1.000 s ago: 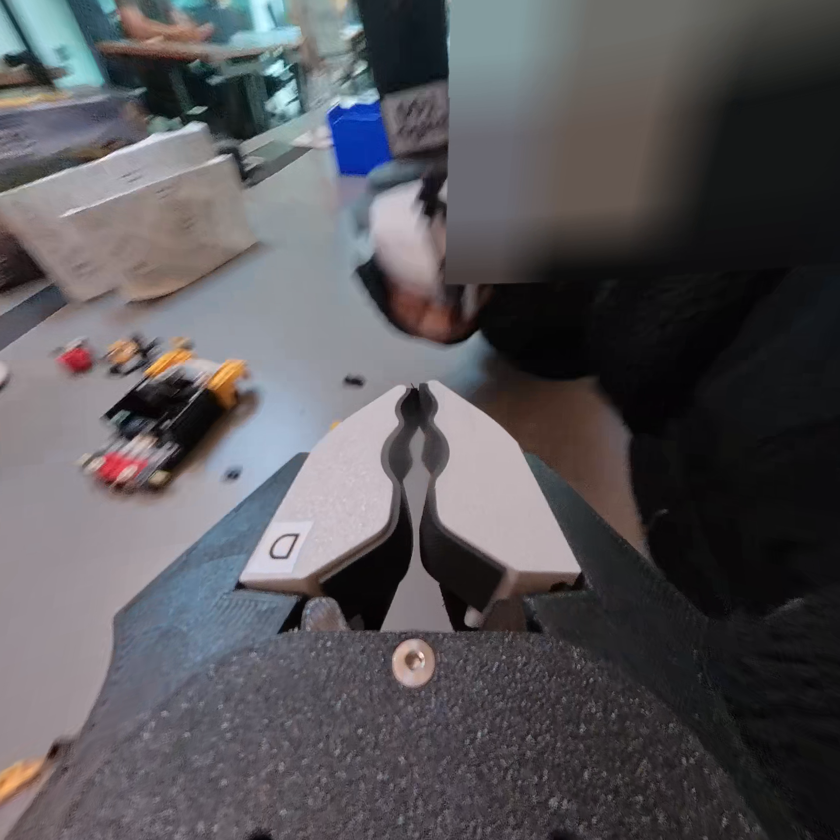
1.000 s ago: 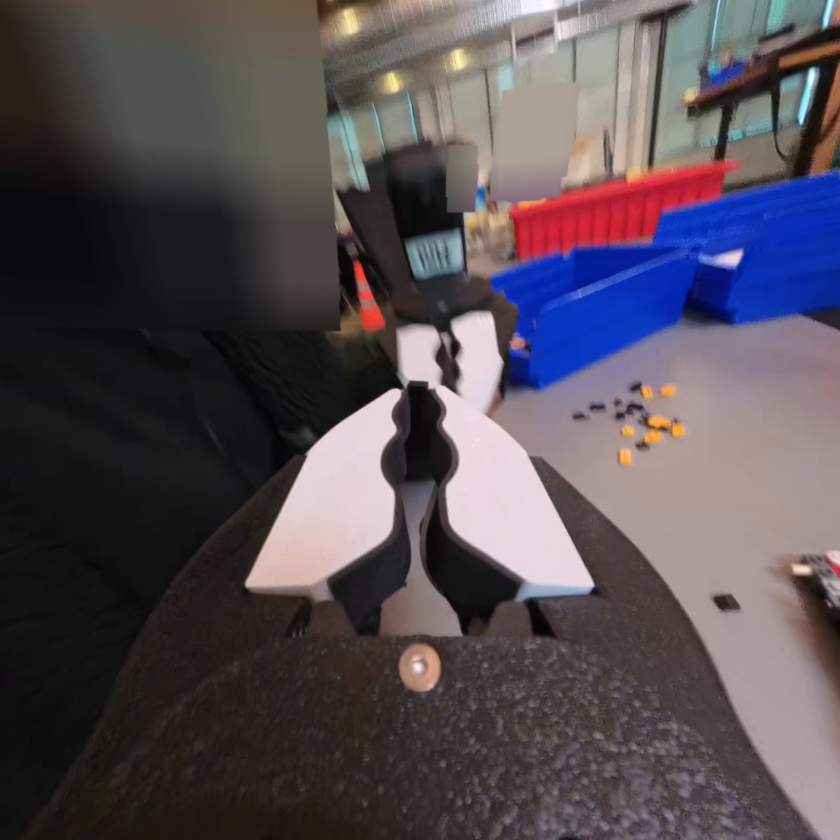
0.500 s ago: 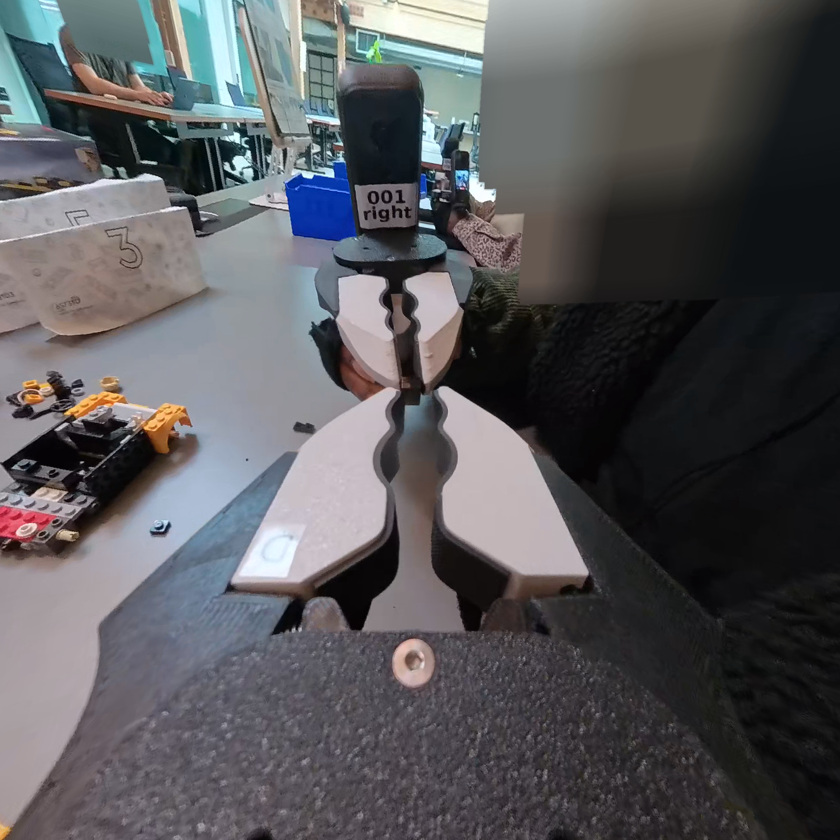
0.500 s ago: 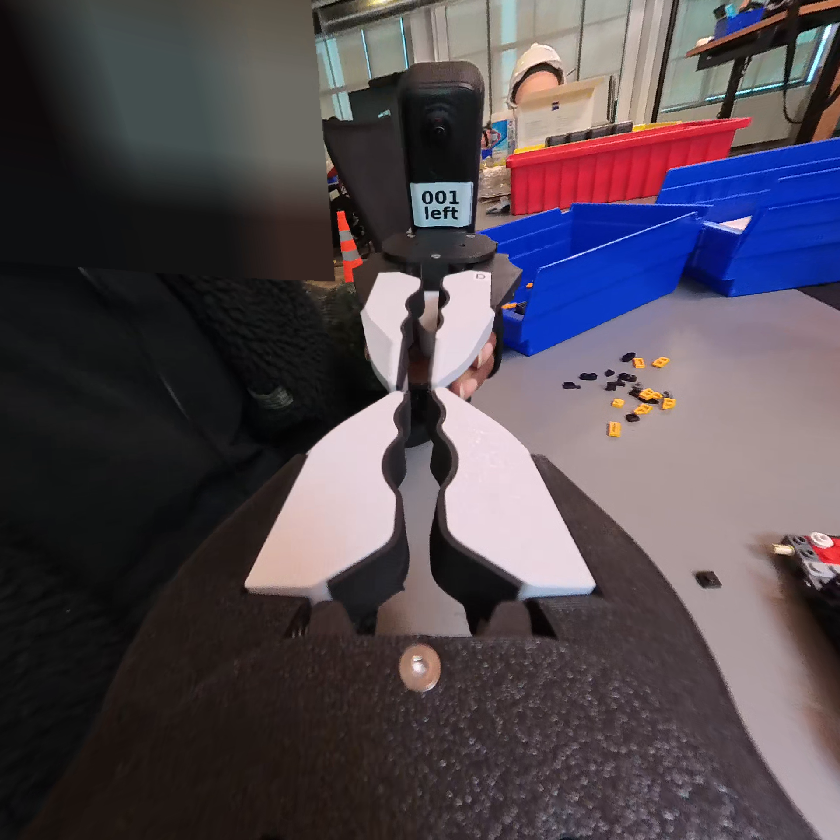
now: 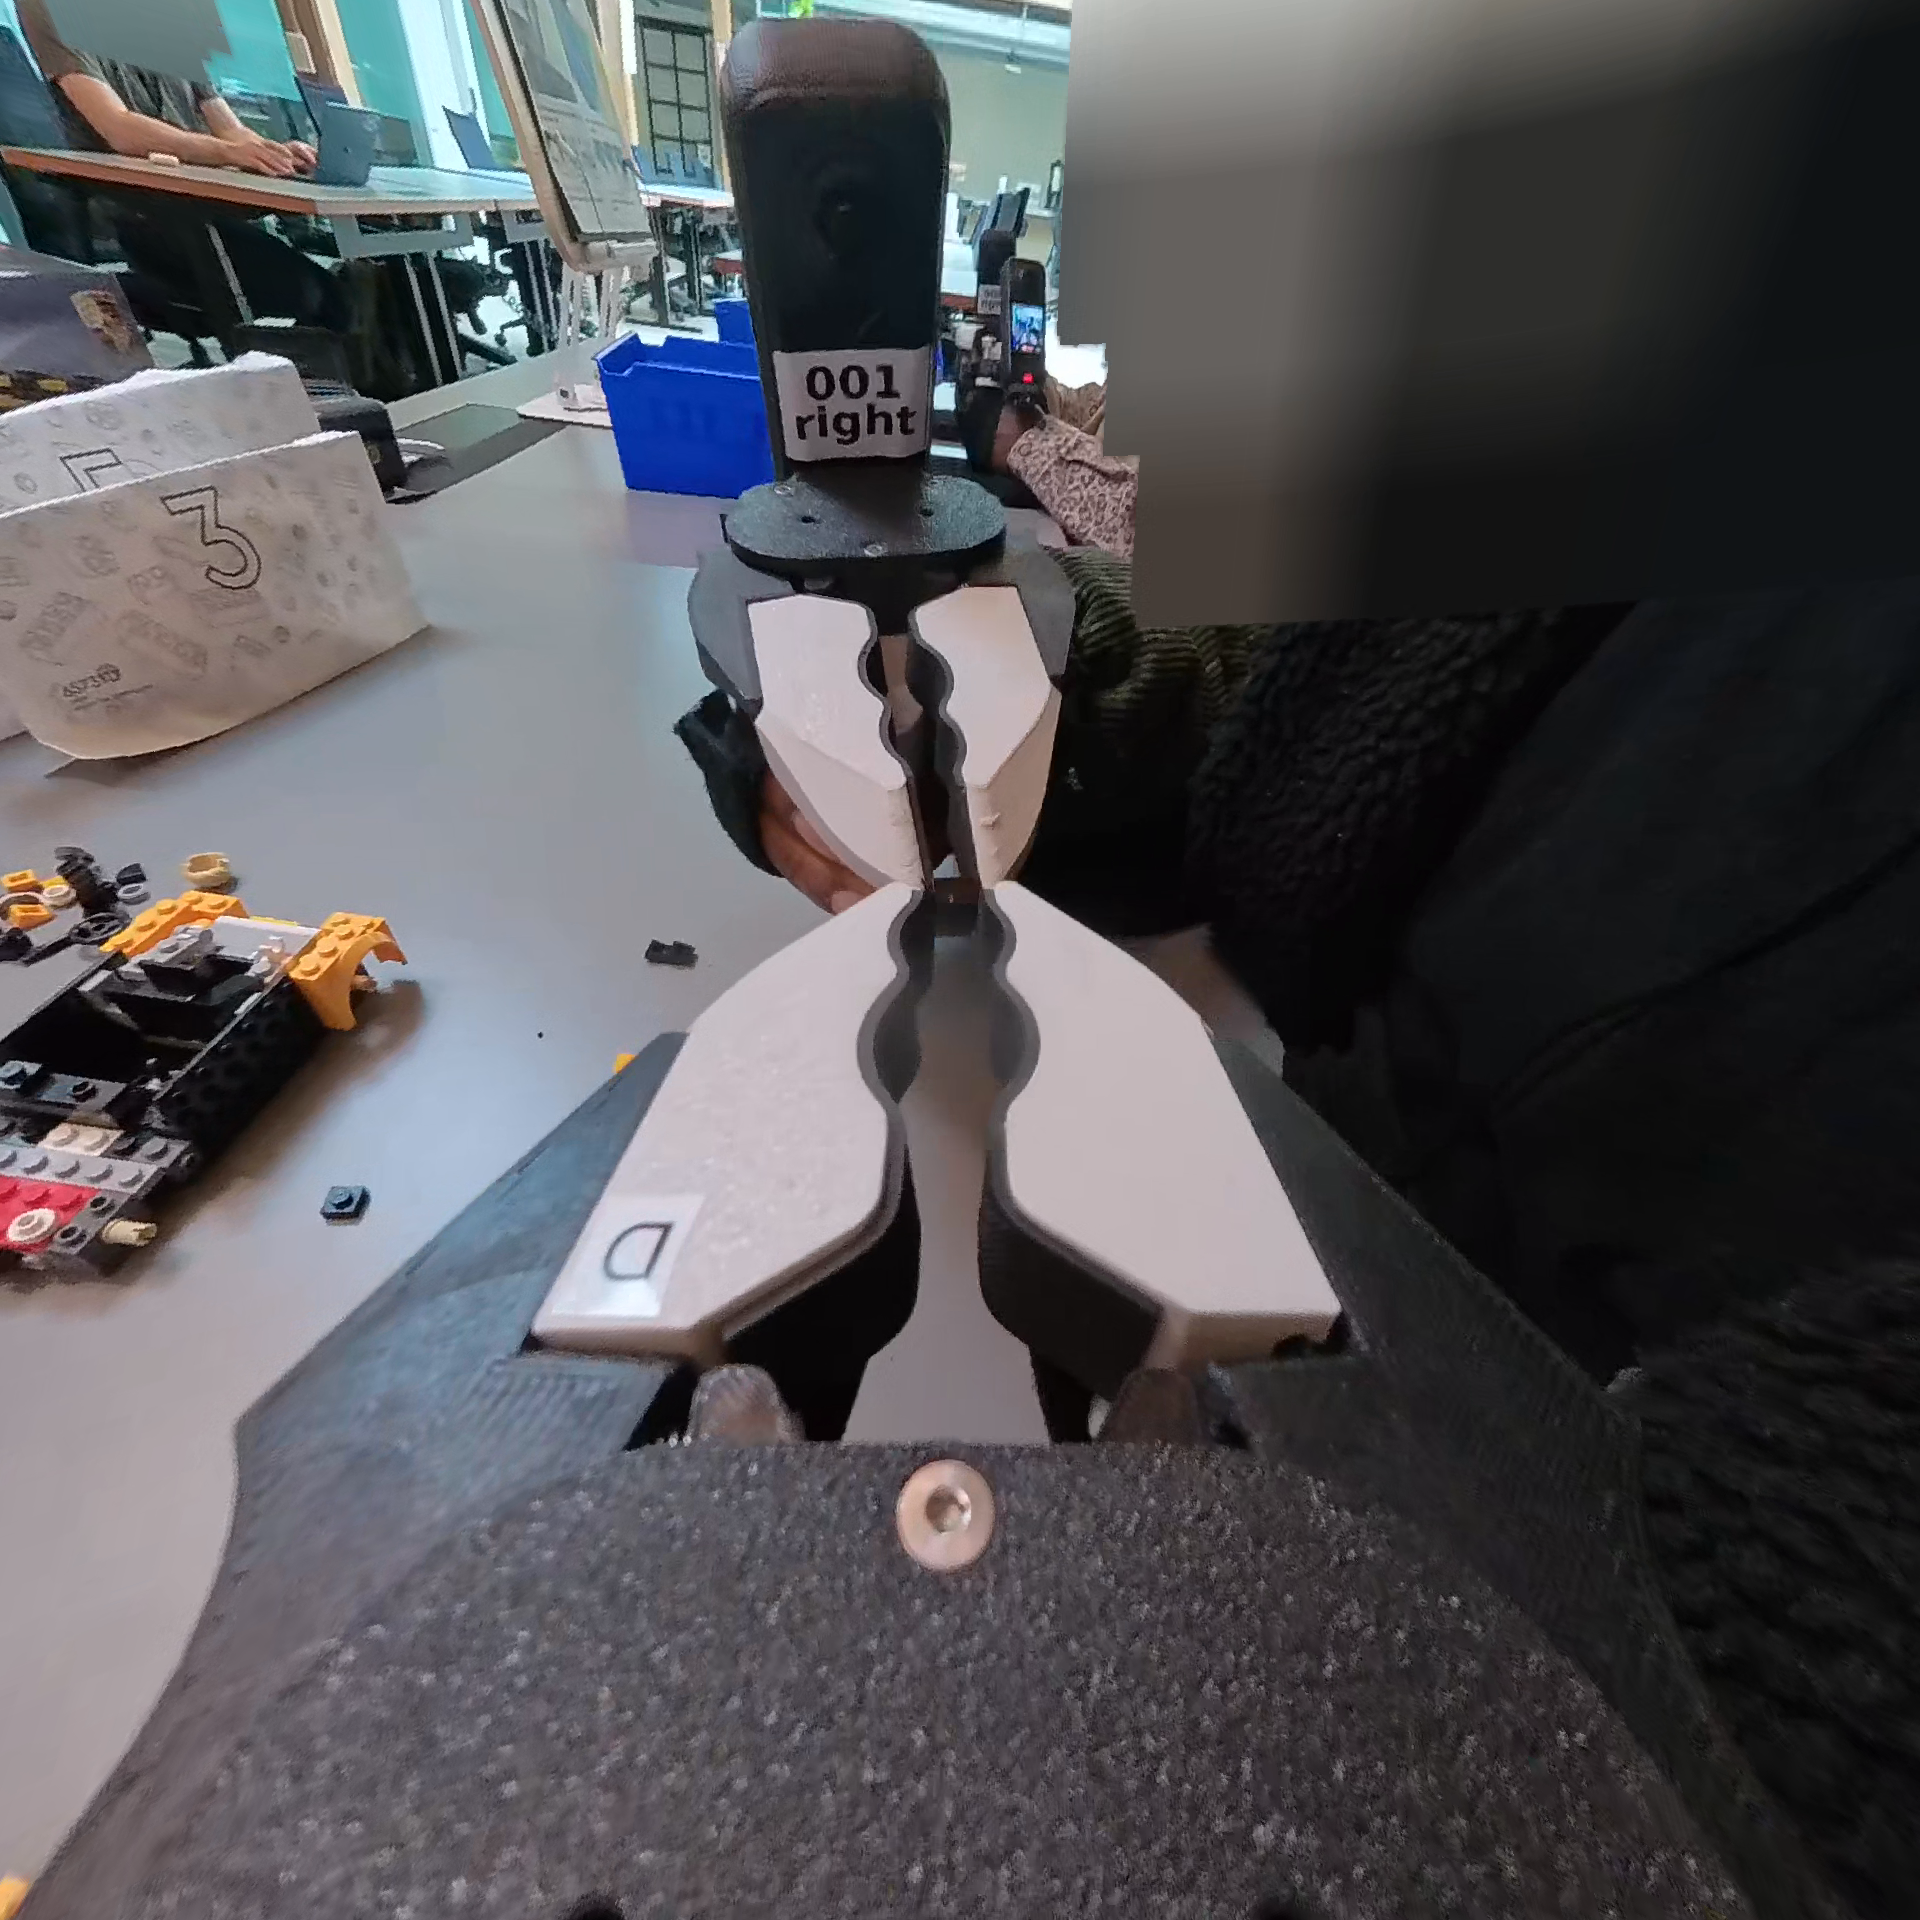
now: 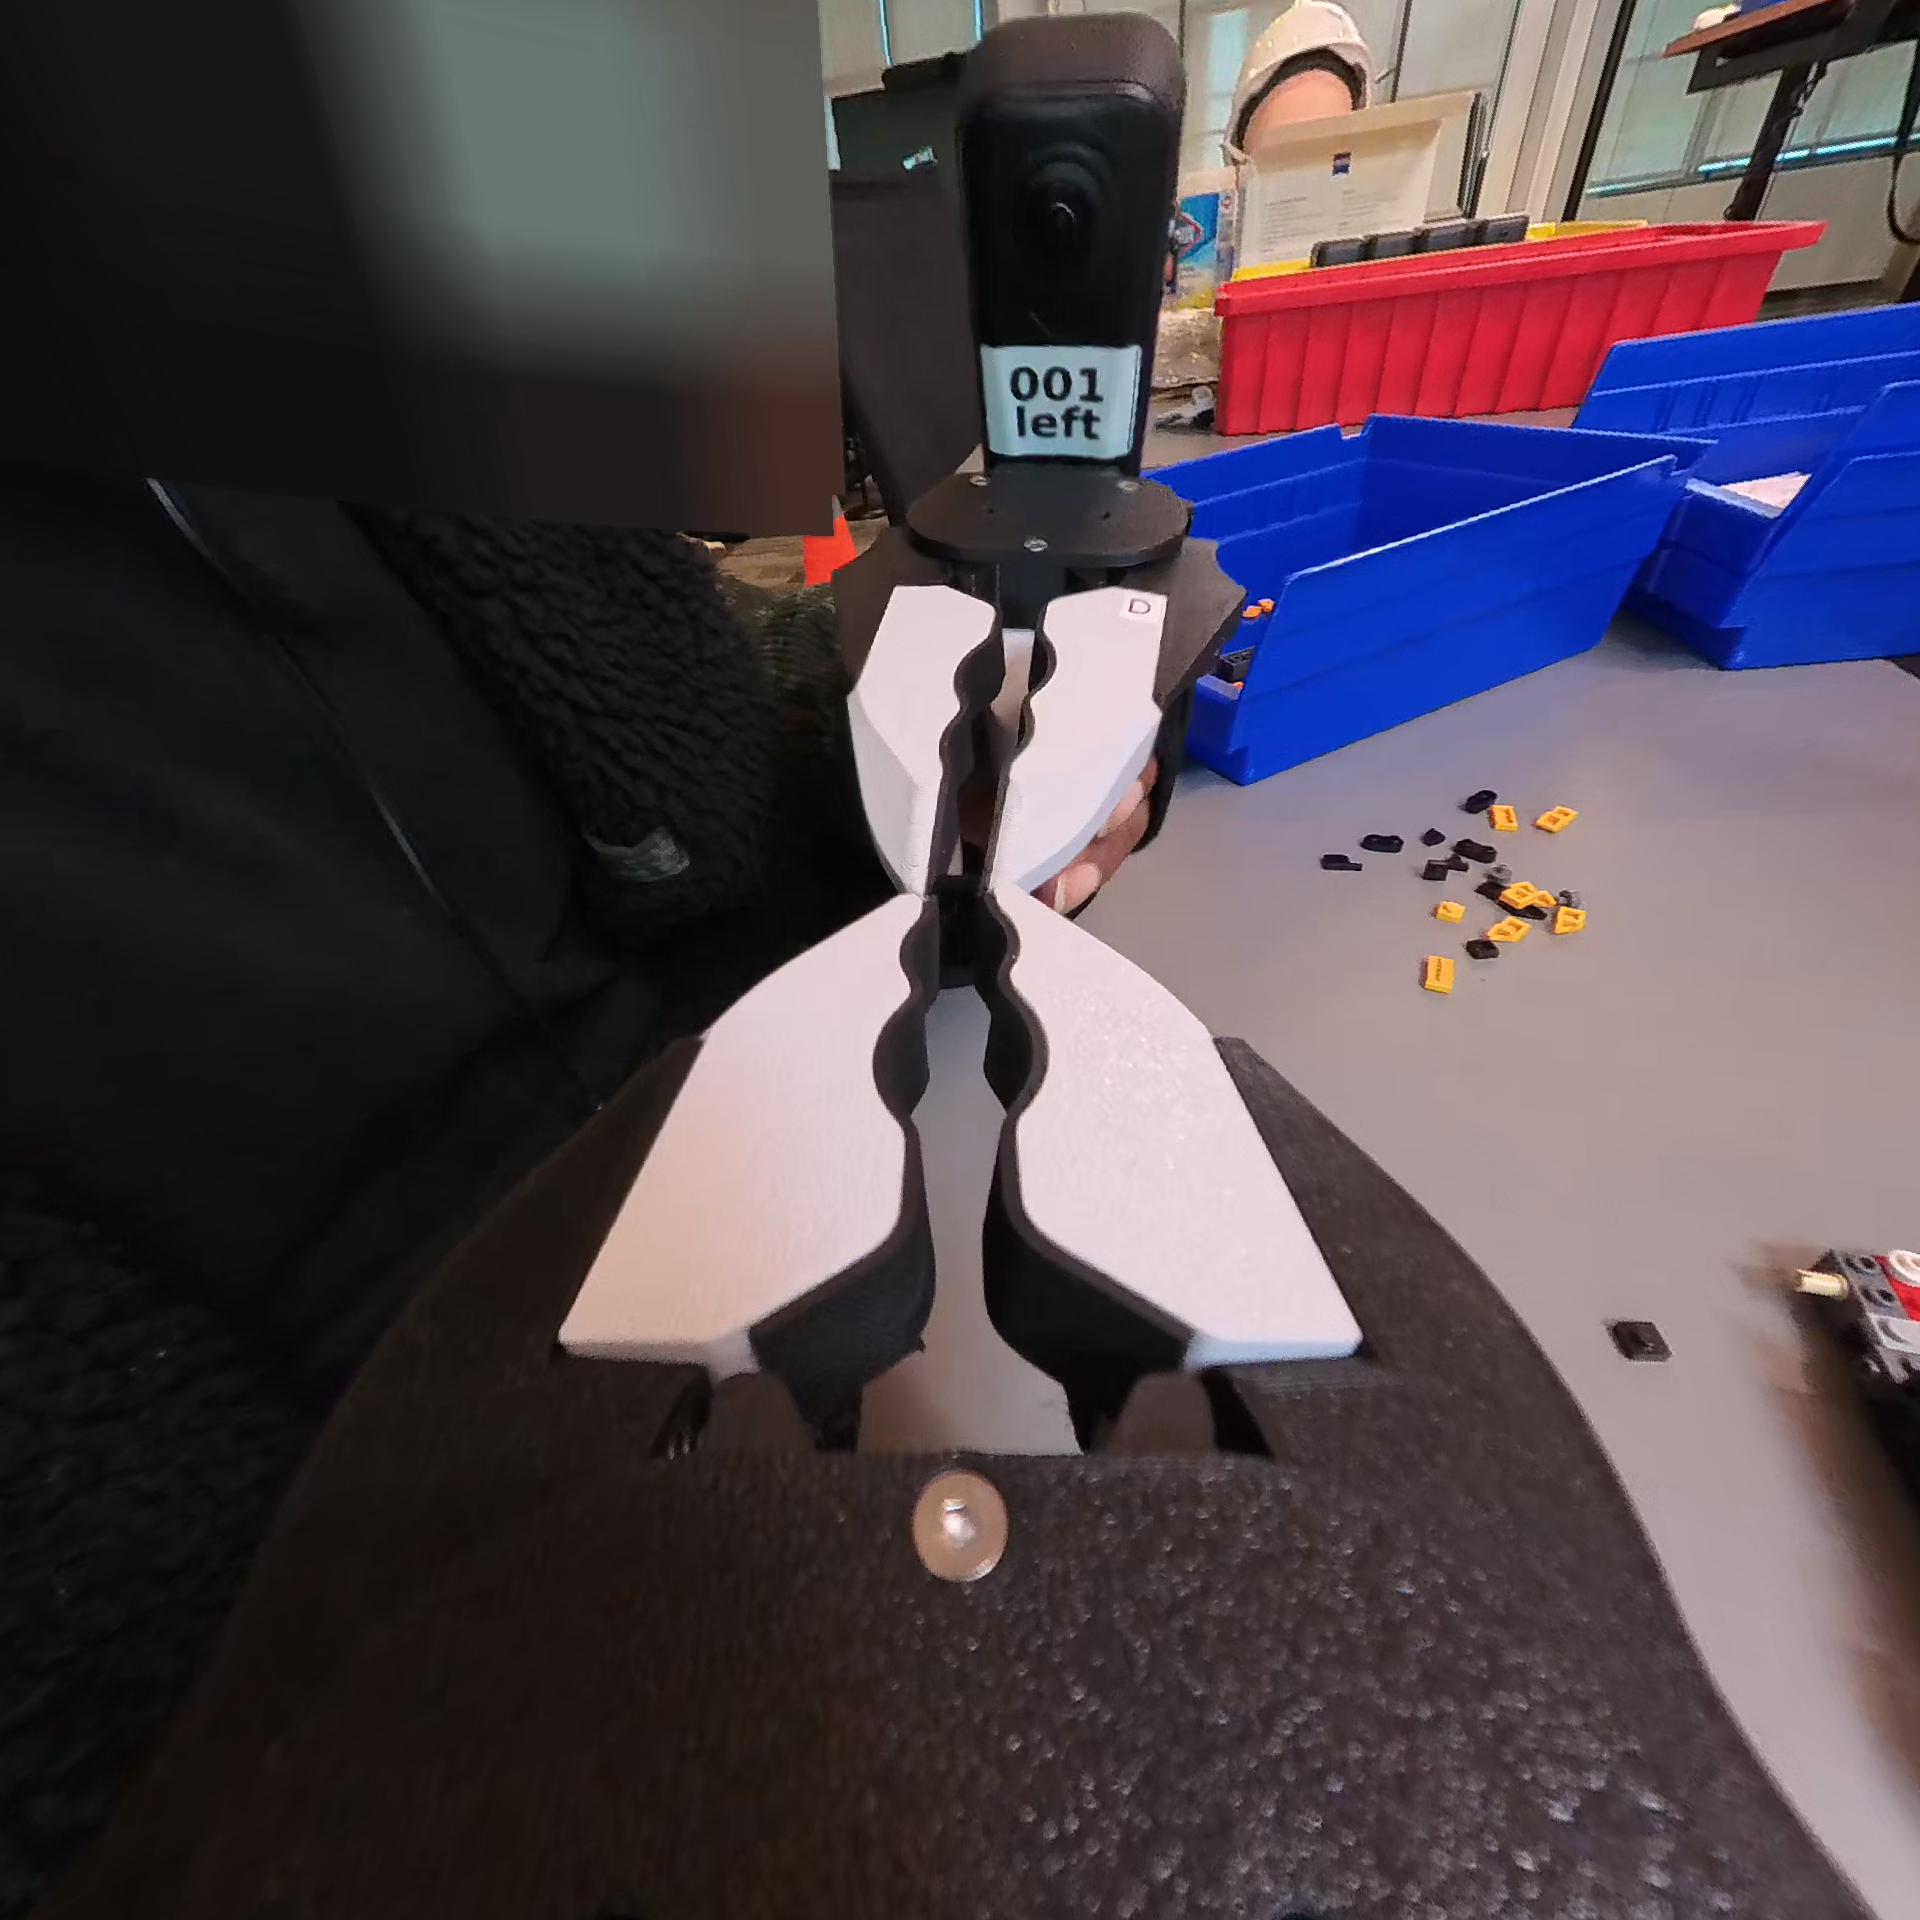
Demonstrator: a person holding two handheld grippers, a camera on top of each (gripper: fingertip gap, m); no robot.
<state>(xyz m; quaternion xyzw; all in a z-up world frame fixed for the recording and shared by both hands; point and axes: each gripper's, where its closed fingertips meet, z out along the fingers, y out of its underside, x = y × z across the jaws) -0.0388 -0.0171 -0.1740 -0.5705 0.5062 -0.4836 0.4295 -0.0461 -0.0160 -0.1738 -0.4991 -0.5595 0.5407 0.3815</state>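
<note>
My two grippers meet tip to tip above the grey table (image 5: pixel 499 831). In the left wrist view my left gripper (image 5: pixel 951 920) is closed on a small black brick piece (image 5: pixel 954 916) at its fingertips. The right gripper (image 5: pixel 940 873) faces it, and its tips reach the same piece. In the right wrist view my right gripper (image 6: pixel 961 925) is shut on that black piece (image 6: pixel 956 935). The left gripper (image 6: pixel 964 878) touches it from the far side. A hand shows behind each gripper.
A partly built black, orange and red brick car (image 5: pixel 156 1049) lies at the left, with loose black bits (image 5: pixel 670 951) near it. White paper bags (image 5: pixel 197 592) stand behind it. Blue bins (image 6: pixel 1434 582), a red bin (image 6: pixel 1496 322) and scattered orange and black pieces (image 6: pixel 1496 894) lie at the right. The tips of both grippers are at nearly the same place.
The grippers came together tip to tip. My left gripper, shut on nothing a second ago, opened and then closed around the black piece that my right gripper has been holding.
</note>
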